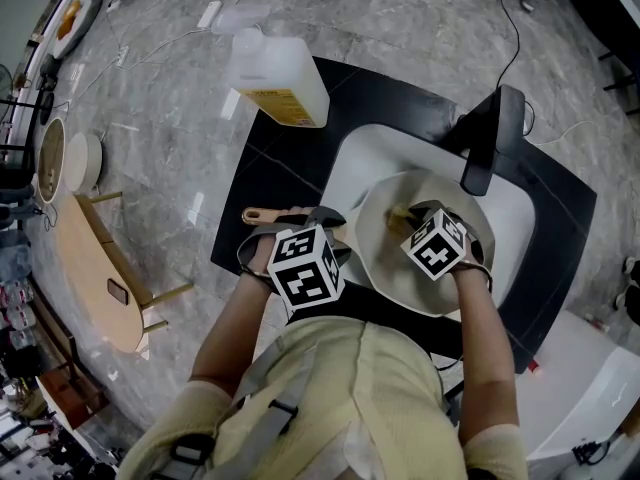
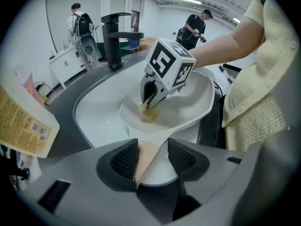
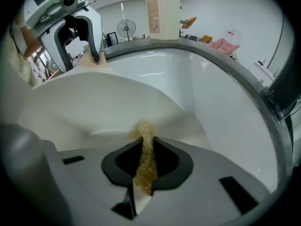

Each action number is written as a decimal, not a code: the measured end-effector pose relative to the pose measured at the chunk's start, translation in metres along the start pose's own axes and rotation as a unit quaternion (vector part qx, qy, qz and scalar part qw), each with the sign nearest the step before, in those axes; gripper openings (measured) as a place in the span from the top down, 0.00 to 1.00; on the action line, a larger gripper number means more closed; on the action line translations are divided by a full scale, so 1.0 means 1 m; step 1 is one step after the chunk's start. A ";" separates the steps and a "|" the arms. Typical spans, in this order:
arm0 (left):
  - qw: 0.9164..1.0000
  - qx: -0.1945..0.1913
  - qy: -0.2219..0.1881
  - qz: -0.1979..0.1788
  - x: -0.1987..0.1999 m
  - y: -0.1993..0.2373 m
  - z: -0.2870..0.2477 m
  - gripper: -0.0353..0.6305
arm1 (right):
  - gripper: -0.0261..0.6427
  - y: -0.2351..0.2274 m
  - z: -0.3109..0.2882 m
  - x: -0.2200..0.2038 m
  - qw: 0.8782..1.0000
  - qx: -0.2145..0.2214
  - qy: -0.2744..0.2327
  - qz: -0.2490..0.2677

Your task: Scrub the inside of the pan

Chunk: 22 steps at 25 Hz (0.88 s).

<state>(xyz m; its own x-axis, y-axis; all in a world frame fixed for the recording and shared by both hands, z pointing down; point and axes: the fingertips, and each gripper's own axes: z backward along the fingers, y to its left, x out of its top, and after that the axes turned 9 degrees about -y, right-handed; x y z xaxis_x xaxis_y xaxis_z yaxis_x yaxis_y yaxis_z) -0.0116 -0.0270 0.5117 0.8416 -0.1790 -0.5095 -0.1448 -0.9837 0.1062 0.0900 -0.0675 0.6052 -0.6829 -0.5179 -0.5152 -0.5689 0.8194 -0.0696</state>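
An oval wooden table (image 1: 95, 268) stands on marble floor (image 1: 400, 28).

Round cream pan (image 1: 380, 240), glossy white sink basin (image 1: 350, 163)
Coarse tan sponge (image 3: 145, 147); matte black faucet (image 1: 492, 138); black countertop (image 1: 265, 168); grey veined marble floor (image 1: 400, 18).

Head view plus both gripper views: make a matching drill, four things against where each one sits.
Things:
1. tan scrub sponge
2. pale wooden pan handle
3. black faucet
4. translucent jug with yellow label

Places:
A. on the black counter, beside the white sink
B. between the left gripper's jaws
C. standing at the sink's rim
D. clamped in the right gripper, against the white pan

Pairs: 1-D, 2-B, 3-C, 4-A.
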 end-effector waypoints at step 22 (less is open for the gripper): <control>1.000 -0.004 0.001 0.004 0.000 -0.001 0.001 0.65 | 0.88 -0.007 0.006 -0.056 0.993 -0.043 0.110 0.023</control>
<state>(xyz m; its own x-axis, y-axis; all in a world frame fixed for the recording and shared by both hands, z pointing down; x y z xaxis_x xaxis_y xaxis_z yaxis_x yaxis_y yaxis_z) -0.0116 -0.0265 0.5108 0.8411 -0.1874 -0.5074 -0.1478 -0.9820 0.1176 0.1354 -0.0426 0.6293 -0.7870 -0.5299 -0.3160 -0.5661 0.8238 0.0283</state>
